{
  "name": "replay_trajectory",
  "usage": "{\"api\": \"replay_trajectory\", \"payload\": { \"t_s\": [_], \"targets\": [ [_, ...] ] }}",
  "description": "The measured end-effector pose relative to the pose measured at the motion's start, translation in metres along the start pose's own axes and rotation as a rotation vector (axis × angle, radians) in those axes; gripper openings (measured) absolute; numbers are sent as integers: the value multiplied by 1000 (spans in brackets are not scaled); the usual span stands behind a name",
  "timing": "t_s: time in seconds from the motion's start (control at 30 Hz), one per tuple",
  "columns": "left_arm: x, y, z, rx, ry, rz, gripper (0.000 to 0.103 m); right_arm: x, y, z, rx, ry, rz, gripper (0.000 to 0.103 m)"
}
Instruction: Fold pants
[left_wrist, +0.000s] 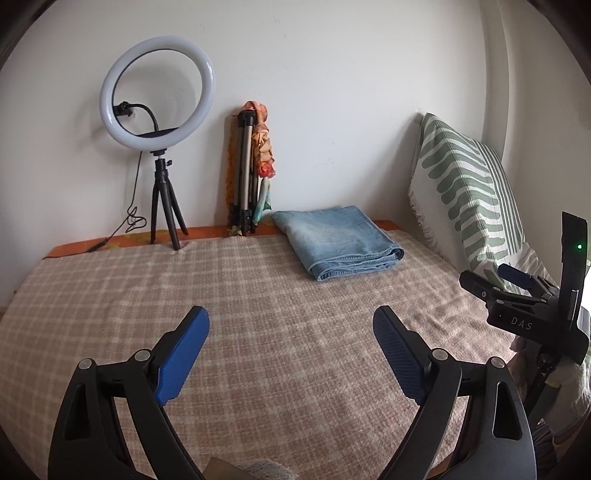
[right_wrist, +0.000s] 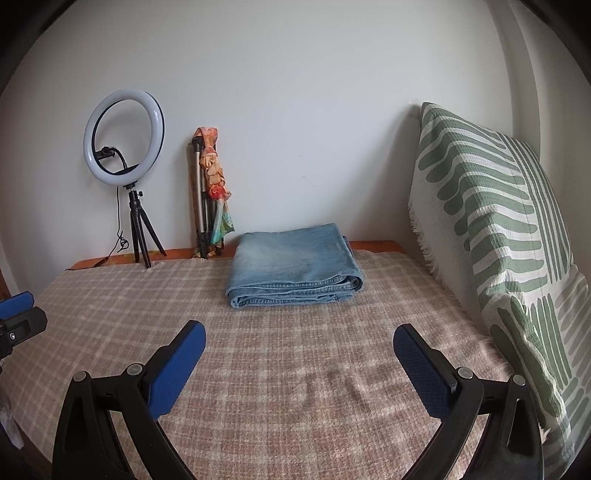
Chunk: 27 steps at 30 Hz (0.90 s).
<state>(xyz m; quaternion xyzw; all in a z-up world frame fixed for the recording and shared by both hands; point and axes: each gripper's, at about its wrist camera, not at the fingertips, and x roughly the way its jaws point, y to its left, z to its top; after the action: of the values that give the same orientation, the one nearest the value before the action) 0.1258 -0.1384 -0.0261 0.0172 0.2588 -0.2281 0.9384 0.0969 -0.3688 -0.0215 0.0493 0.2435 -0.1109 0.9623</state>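
Across the left wrist view, a checked woven blanket (left_wrist: 221, 295) is seen bare between the wide-open, empty left gripper (left_wrist: 291, 325) and the folded denim pants (left_wrist: 338, 242) lying far right near the wall. From the right wrist view, the right gripper (right_wrist: 299, 345) is spread open, empty, with a green-patterned cushion (right_wrist: 498, 229) bounding the right edge.

Both wrist cams look fwd and slightly down over the bed (left_wrist: 258, 332) toward the far wall. Left cam sits left, catching the right hand-held gripper (left_wrist: 495, 278) at its right edge. Right cam seems a bit nearer the folded pants (right_wrist: 293, 271). Both share the pants, ring light (right_wrist: 123, 138), pillow (right_wrist: 491, 221).
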Motion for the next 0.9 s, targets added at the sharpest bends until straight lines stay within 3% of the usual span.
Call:
{"api": "replay_trajectory", "payload": {
  "t_s": [0.3, 0.9],
  "targets": [
    [-2, 1, -4, 14, -12, 53, 101, 0, -1, -5, 1, 19, 2, 103],
    [-1, 2, -7, 11, -8, 53, 101, 7, 2, -7, -9, 39, 24, 103]
  ]
}}
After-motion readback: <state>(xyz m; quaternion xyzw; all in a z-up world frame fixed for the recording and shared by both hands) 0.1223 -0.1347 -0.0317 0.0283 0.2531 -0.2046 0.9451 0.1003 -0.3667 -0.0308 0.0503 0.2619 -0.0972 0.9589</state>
